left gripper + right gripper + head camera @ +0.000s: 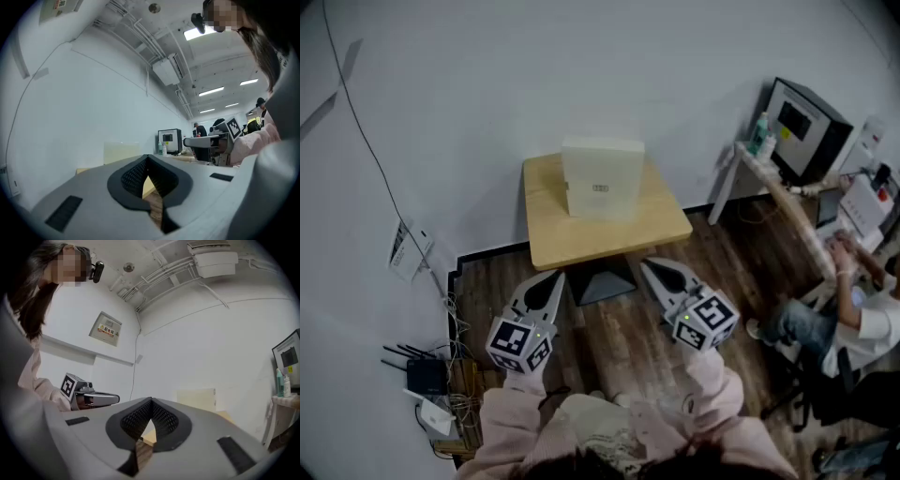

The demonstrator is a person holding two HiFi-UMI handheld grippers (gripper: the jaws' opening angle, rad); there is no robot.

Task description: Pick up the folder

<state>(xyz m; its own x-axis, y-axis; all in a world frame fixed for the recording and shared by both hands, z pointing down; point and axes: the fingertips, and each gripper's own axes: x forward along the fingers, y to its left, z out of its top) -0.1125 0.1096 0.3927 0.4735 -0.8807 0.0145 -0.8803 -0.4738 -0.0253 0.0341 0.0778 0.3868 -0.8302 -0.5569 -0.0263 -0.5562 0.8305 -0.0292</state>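
Head view: one folder (602, 178) on one table (581, 239); left tool (558, 276) and right tool (647, 265), both pressed together.

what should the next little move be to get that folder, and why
Probably reach both forward toward the folder, opening the jaws on the way. It stands upright at the back of the small wooden table, untouched. The left hand-held gripper and the right hand-held gripper both sit short of the table's near edge, level, jaws together on nothing, so neither can take it yet.

The right gripper (151, 400) has its fingers (136, 419) together, empty, with the pale folder (197, 400) upright ahead.
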